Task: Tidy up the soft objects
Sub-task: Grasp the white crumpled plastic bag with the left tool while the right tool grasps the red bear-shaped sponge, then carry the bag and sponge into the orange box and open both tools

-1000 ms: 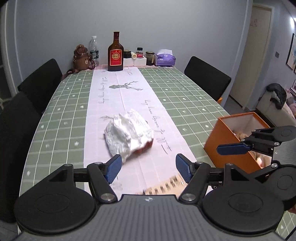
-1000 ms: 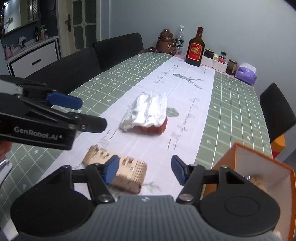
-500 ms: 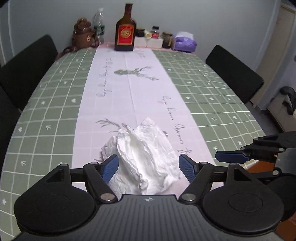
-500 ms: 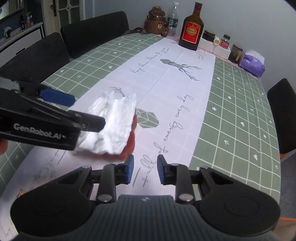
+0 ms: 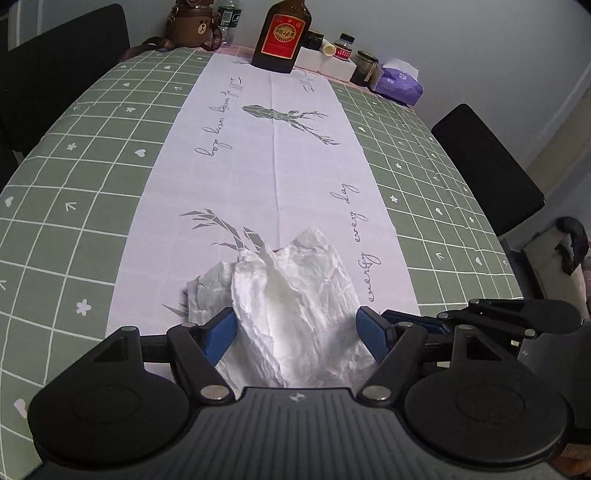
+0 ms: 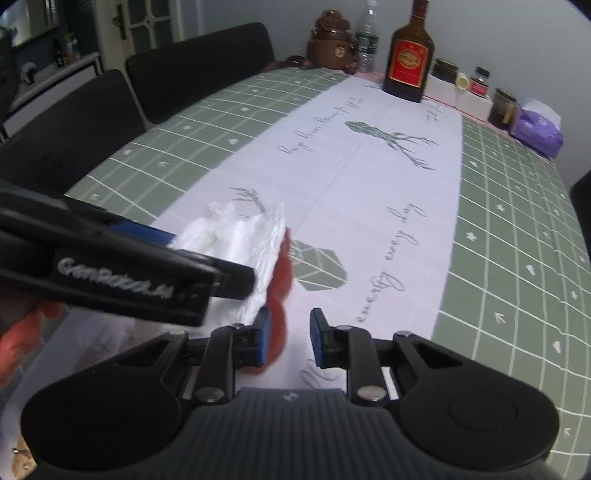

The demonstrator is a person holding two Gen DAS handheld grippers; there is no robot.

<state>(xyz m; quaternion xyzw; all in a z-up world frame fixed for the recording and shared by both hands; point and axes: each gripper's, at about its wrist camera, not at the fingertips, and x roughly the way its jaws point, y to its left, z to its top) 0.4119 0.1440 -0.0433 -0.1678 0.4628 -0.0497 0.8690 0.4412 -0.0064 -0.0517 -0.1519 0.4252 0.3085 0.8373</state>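
A crumpled white soft wrap [image 5: 295, 295] lies on the white table runner [image 5: 273, 147], over a red soft object whose edge [image 6: 282, 266] shows in the right wrist view. My left gripper [image 5: 297, 334] is open, with its blue fingers on either side of the white wrap. It crosses the right wrist view as a dark bar [image 6: 122, 273]. My right gripper [image 6: 290, 341] is open by a narrow gap, close beside the red edge, holding nothing. Its arm shows at the right of the left wrist view [image 5: 517, 321].
At the far end stand a brown bottle with a red label [image 5: 282, 35], a bear-shaped container [image 5: 194, 26], a water bottle, small jars [image 5: 364, 66] and a purple tissue pack [image 5: 399, 83]. Black chairs [image 5: 487, 166] line both sides of the green checked tablecloth [image 5: 74, 184].
Both grippers have moved forward to the white wrap. The left fingers now straddle it. The right gripper narrowed from wide open, then opened slightly. The orange box and wooden block have left view.
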